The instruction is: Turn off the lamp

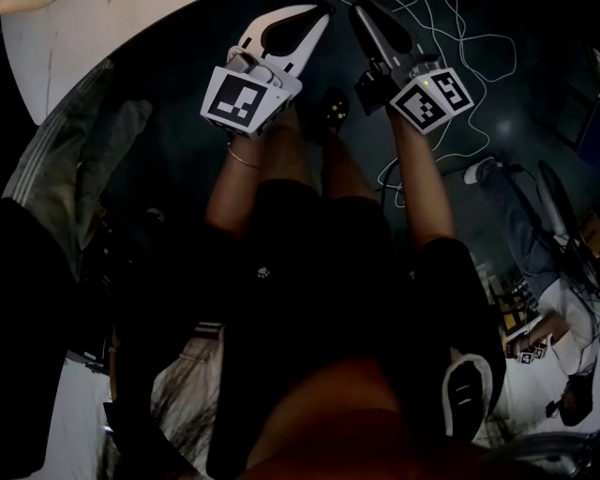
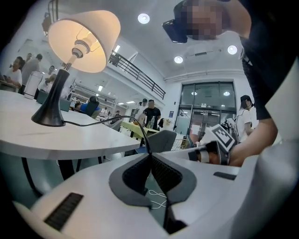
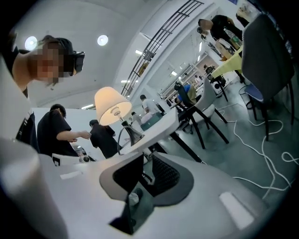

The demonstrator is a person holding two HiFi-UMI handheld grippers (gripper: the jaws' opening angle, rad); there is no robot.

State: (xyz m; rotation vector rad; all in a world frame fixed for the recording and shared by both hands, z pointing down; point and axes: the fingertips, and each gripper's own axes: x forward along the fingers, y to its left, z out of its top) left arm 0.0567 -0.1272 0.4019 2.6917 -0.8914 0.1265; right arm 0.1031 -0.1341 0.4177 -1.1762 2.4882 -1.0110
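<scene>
The lamp [image 2: 84,39] stands lit on a white table [image 2: 70,140], its cream shade glowing above a black cone base [image 2: 49,116]. Its black cord [image 2: 117,120] arcs right and drops into the tips of my left gripper [image 2: 149,155], which is shut on it. In the right gripper view the lamp [image 3: 111,105] glows further off on the table [image 3: 159,126]. My right gripper [image 3: 145,156] is closed on a dark piece of the cord between its pads. In the head view both grippers [image 1: 323,9] [image 1: 358,7] point away with tips close together.
Black-legged chairs [image 3: 201,112] and a grey chair [image 3: 261,51] stand beyond the table. White cables [image 3: 266,135] trail over the floor [image 1: 450,37]. Table legs [image 2: 65,168] drop below the top. Several people stand in the background, and one sits at the right [image 1: 544,244].
</scene>
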